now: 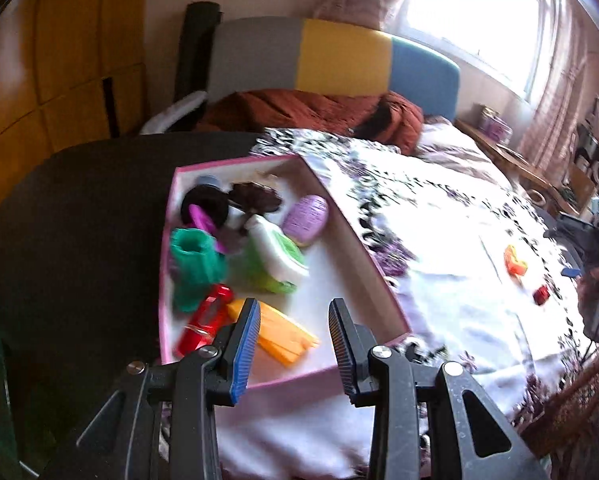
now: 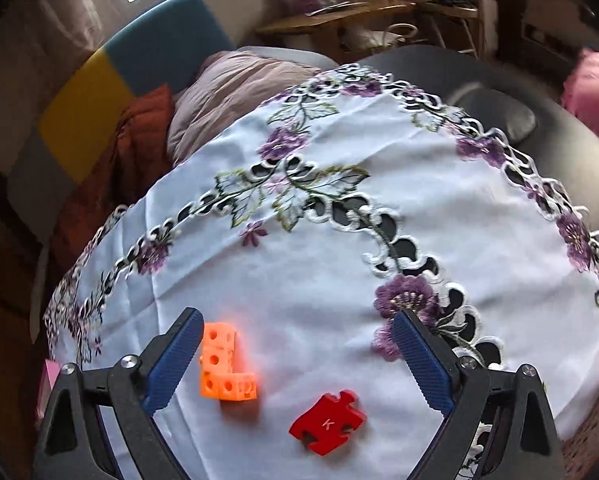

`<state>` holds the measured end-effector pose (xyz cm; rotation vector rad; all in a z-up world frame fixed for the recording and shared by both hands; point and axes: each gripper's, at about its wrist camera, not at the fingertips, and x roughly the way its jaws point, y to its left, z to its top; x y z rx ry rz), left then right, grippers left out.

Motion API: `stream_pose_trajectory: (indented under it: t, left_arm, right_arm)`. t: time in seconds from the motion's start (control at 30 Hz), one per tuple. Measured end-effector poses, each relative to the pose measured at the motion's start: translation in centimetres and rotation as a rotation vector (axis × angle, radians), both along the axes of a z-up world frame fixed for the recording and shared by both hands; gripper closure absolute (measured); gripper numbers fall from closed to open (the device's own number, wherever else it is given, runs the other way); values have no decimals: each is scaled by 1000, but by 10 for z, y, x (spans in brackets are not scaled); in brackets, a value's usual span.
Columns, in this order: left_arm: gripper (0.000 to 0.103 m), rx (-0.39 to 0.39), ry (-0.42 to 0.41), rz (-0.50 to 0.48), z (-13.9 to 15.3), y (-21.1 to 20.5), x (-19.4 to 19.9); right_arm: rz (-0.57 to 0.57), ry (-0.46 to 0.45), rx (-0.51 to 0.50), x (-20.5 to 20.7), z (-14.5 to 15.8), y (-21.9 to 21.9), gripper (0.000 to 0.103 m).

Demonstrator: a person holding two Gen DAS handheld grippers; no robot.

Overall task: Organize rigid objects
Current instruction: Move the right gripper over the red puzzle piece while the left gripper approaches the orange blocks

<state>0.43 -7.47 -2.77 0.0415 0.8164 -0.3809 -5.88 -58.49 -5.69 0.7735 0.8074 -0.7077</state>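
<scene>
so, step in hand: most of the rigid pieces already lay in the pink-edged box [image 1: 363,256], and the last two loose ones waited on the embroidered cloth [image 2: 307,280] covering the bench; i judged this the approach to the next pick.
right tool: the right tool [image 2: 295,360] hung over the cloth with its blue pads spread wide and nothing gripped between them.
orange block: the orange block [image 2: 224,364], an l-shaped run of holed cubes, lay on the cloth just beside the left-hand pad, not touched by it.
red puzzle piece: the red puzzle piece [image 2: 326,422], marked with a k, lay flat near the block, between the pads' lines and closer to the camera.
left tool: the left tool [image 1: 295,344] hovered above the near corner of the box, jaws narrow and empty, no object between the pads.
box contents: a red toy car [image 1: 205,320], a yellow-orange block [image 1: 287,336], a green cup-like toy [image 1: 191,256], a lilac oval piece [image 1: 304,219] and a few blurred items sat inside.
next move, as i judged it: centre the wide jaws over one piece, lower until the pads straddle it, close, then carry it to the box.
risk: the two pieces lay near each other, so closing off-centre might nudge the neighbour.
</scene>
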Motion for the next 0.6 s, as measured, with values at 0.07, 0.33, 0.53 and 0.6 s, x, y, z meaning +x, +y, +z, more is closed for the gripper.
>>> stream_pose_trajectory:
  t: [0.07,0.33,0.53,0.6]
  left_arm:
    - [68,14,6,-29,-1,-9,-3]
    - [68,-2,50,-230,1,-86,6]
    - [67,-1,112,-442,-13,-183,12]
    - [67,4,125,-493,-18,-213,12]
  right_arm:
    - [-22,1,17,-2,-2,-3,7]
    - [-59,-42,41,-11,-1,-8,6]
    - [-77,-53,63,-14,-2,-12,6]
    - [-85,-57,72,-16,-3,-13,6]
